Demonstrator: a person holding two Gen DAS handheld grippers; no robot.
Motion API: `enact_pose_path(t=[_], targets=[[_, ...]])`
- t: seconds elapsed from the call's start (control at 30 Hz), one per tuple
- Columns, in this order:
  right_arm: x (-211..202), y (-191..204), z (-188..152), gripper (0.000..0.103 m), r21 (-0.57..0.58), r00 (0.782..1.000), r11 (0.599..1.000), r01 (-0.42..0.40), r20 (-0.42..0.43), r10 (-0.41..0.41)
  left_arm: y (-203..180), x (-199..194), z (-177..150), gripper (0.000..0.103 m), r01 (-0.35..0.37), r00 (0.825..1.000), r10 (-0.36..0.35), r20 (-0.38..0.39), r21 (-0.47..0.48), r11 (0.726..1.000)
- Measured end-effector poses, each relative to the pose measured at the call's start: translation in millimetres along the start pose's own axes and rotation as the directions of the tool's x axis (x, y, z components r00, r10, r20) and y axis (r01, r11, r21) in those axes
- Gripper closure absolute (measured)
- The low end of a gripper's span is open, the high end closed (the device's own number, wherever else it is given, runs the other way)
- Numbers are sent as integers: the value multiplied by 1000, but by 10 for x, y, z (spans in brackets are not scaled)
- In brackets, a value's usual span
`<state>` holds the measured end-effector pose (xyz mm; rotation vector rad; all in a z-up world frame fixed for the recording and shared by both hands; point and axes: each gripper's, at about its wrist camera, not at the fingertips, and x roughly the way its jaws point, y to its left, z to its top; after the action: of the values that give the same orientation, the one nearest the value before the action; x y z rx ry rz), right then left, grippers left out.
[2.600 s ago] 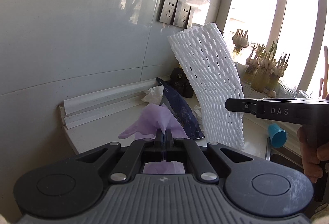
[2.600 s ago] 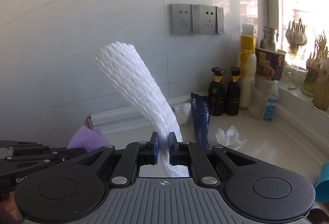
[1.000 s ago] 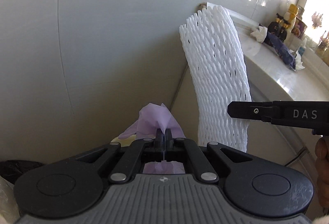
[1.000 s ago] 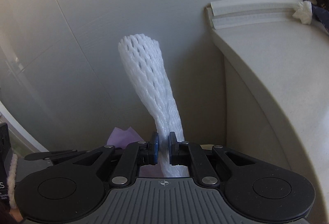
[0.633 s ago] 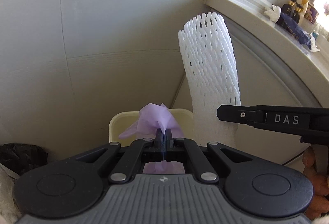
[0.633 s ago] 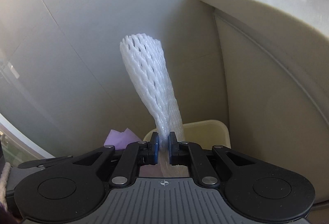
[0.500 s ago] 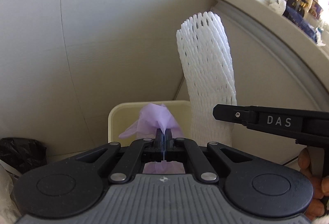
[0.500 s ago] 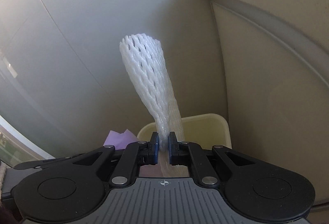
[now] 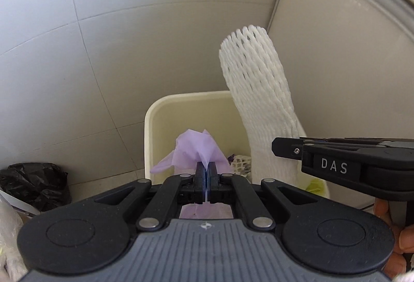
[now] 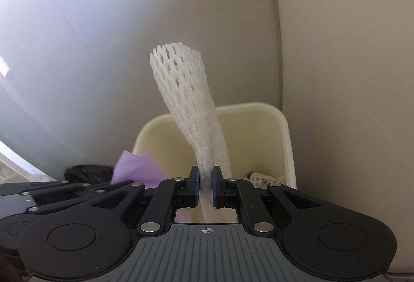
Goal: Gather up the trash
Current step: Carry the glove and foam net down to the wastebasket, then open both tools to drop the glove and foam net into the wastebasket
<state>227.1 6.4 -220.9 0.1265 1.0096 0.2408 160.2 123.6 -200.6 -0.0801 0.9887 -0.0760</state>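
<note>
The left gripper (image 9: 206,173) is clenched on a purple wrapper (image 9: 197,150) and the right gripper (image 10: 206,183) grasps a white foam net (image 10: 186,101), both poised over the cream bin (image 9: 147,127). Carrying looks done; dropping both remains.

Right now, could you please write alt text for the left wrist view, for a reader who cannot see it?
The left tongs pinch a purple sheet over an open cream bin on a tiled floor. At right, the right tongs hold a white foam net upright above the same bin. A black bag sits at far left.
</note>
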Motion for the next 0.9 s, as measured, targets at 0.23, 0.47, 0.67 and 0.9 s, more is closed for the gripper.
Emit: enact_pose_path(t=[0.23,0.47,0.67,0.9], targets=[[195,-24,18,95,13,999,1000,23,-39,-22,-74,131,37,101,-26,999,26,-27,24,999],[298,55,-58,95,6,999,1000,29,-45,-29,-183,194,33,101,-45,998,47,-49,47,998],[441,50,-101,94,15,1000,1000,-3,-19,3,-195,230,49,97,-57,996,59,-60,44,997],[488,48,-93,72,32,999,999,-12,-50,13,-200,219,62,74,-74,995,78,-65,53,996]])
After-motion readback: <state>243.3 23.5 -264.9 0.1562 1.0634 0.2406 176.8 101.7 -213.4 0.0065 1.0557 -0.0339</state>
